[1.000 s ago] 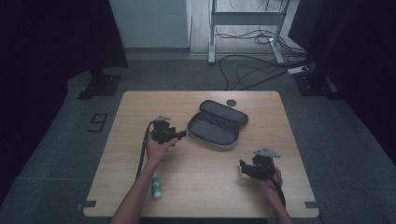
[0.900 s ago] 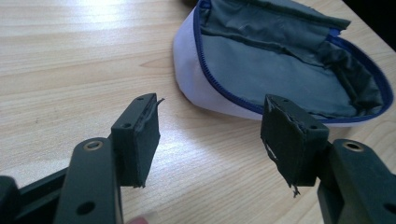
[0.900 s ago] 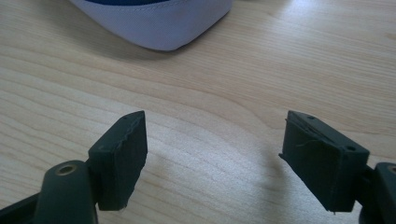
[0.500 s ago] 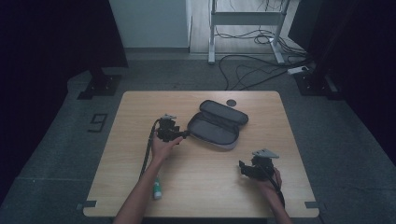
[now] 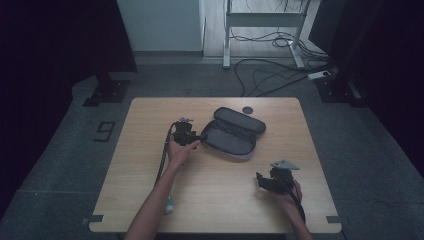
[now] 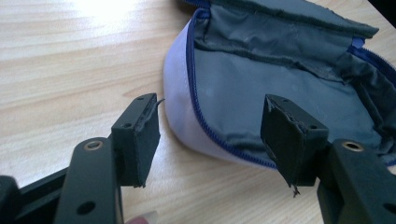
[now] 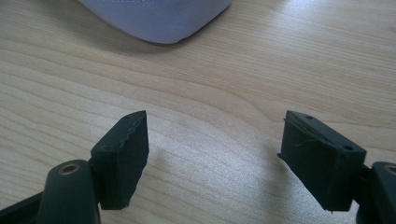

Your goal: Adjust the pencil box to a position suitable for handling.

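An open zip pouch (image 5: 234,133) lies on the wooden worktop (image 5: 220,200), slightly behind its centre. The pouch is oval, with a pale lilac fabric shell, a grey fabric lining and a blue zipper running round the rim (image 6: 243,88). Its lid is folded back toward the far side.

The left hand-held gripper (image 5: 192,137) is positioned at the near left end of the pouch. Its jaws stand spread apart and hold nothing; in the left gripper view one jaw is over bare wood just beside the shell, the other in front of the lining. Whether either jaw touches the fabric cannot be told. A black cable (image 5: 162,160) trails from this gripper back along the forearm.

The right hand-held gripper (image 5: 265,181) sits near the front right of the worktop, well apart from the pouch. Its jaws are likewise spread wide and empty, above bare wood grain.

A small dark round disc (image 5: 247,109) lies on the worktop just behind the pouch. A small white and green object (image 5: 170,204) lies near the front edge, beside the left forearm; its type cannot be told.

Cables (image 5: 270,75) lie on the grey floor behind the worktop
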The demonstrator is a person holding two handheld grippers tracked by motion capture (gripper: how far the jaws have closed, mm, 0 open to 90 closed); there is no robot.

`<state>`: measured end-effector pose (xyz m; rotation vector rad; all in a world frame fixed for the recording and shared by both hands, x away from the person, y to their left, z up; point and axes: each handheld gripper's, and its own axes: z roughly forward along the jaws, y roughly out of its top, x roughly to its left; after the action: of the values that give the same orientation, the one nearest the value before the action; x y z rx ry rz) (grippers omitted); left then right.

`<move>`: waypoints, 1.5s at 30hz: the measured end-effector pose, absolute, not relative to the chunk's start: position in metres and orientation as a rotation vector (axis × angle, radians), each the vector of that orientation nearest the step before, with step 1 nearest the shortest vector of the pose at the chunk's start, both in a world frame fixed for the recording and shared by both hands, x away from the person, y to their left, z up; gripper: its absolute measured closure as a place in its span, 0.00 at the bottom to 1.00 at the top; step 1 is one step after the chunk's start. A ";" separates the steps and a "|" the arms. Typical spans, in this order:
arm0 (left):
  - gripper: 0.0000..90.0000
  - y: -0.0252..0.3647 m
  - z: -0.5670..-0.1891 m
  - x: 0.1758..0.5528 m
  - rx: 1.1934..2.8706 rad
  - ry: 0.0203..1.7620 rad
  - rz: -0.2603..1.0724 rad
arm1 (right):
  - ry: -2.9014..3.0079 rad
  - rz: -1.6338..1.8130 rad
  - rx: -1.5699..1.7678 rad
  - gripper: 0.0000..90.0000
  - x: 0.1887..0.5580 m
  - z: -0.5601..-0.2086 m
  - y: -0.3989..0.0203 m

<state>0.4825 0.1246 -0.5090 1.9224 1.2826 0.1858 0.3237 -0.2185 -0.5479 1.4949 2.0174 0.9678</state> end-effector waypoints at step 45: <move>0.68 0.115 -0.533 0.501 1.984 1.382 0.135 | 1.925 1.116 1.501 0.43 0.383 -0.507 -0.212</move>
<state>0.5013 0.1149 -0.5334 1.9844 1.3815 0.1353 0.3827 -0.2118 -0.5074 1.5007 1.9247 1.1162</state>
